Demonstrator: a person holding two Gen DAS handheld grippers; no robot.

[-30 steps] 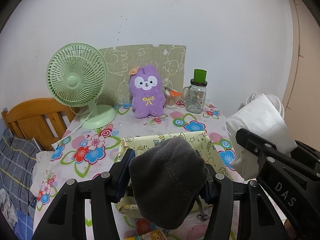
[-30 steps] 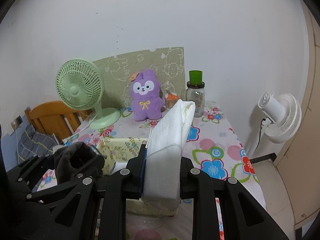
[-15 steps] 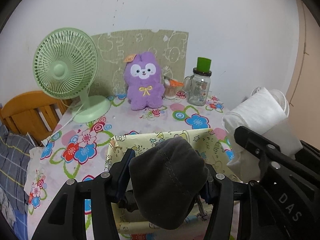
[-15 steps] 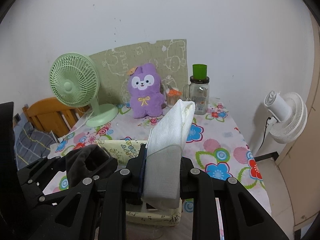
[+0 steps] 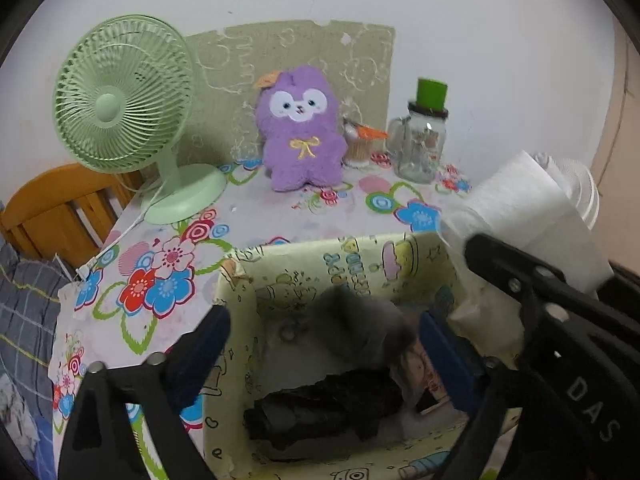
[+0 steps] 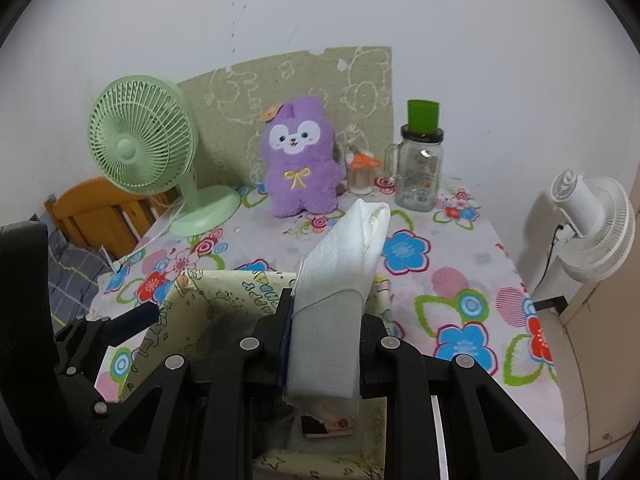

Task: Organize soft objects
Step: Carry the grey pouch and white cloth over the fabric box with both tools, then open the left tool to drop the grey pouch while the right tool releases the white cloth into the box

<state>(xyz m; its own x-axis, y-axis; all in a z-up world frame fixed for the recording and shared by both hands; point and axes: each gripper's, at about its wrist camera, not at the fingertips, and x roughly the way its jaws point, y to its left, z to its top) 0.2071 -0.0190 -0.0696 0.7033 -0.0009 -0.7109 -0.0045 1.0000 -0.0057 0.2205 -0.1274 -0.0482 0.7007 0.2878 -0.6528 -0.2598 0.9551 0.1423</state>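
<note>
So the left tongs (image 5: 320, 344) are opening right over the pale yellow cartoon-print storage box (image 5: 384, 264) on the counter, and the dark grey soft cloth bundle (image 5: 360, 328) sits blurred between the jaws with neither pad pressing on it, so I reckon it's dropping in on top of the black fabric (image 5: 328, 408) already at the bottom. The right tongs (image 6: 324, 344) are clenched on the folded white cloth (image 6: 340, 292), hanging above the box's right side. My tip: don't let go of the white one until the left tongs are clear of the box, then lower it well below the rim so it doesn't unfold or snag the wall. The purple plush bunny (image 5: 300, 128) is at the back, not boxed.
</note>
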